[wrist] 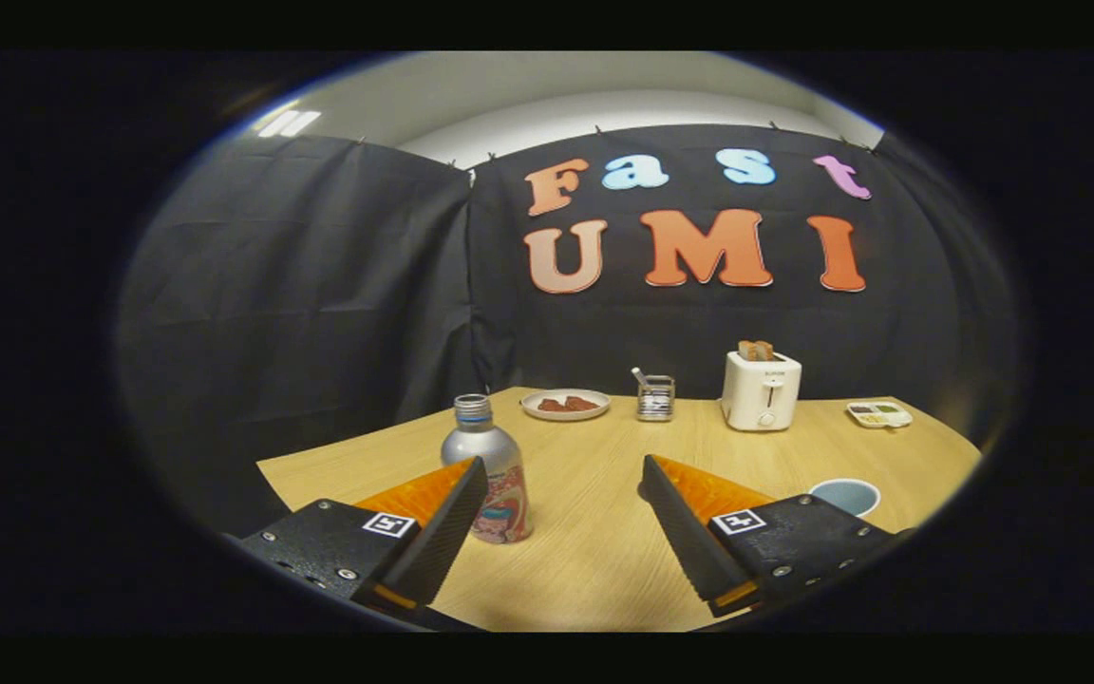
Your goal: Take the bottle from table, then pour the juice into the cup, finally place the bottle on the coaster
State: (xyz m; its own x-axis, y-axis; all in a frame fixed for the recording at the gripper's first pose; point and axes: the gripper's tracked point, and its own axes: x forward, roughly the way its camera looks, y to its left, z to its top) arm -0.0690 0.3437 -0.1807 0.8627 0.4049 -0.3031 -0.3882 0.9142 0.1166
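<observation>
A silver bottle (490,465) with a grey screw cap and a colourful label stands upright on the wooden table (594,551), just beyond the left finger's tip, which overlaps its lower left side. My gripper (561,470) is open, with bare table between the fingers. A cup (844,496) with a pale blue inside sits on the table to the right, partly hidden behind the right finger. I cannot make out a coaster.
Along the table's far edge stand a plate (565,405) with brown food, a small metal holder (655,397), a white toaster (761,389) with toast in it, and a small tray (878,414) at the far right. Black cloth walls close the booth.
</observation>
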